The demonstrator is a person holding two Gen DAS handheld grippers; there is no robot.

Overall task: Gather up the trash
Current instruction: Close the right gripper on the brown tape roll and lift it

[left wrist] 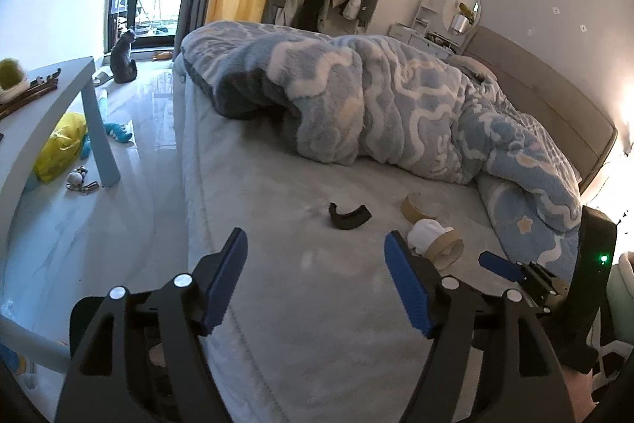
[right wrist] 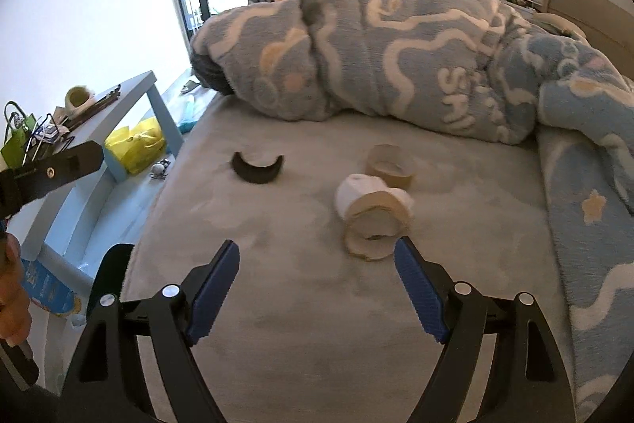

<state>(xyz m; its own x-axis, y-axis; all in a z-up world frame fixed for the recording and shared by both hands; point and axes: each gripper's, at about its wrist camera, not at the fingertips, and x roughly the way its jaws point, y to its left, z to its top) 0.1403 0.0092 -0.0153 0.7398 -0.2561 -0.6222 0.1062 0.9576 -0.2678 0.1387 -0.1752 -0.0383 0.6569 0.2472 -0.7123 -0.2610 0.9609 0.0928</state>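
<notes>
We hold right gripper (right wrist: 317, 256) wide open, empty; tissue-stuffed cardboard roll (right wrist: 372, 221) lies on bed (right wrist: 301, 304) just ahead, off right fingertip, open end facing us. Left gripper (left wrist: 315, 248) also wide open, empty, farther; right arm nearer.

Three bits of trash lie mid-frame on the bed sheet (right wrist: 317, 304) — one black curved strip (right wrist: 256, 169) at centre left, and two cardboard tape rolls: an empty one (right wrist: 390, 165) and one stuffed with white tissue (right wrist: 372, 221). One rumpled blue blanket (right wrist: 396, 58) fills the upper frame — one yellow bag (right wrist: 136, 145) sits at left.
</notes>
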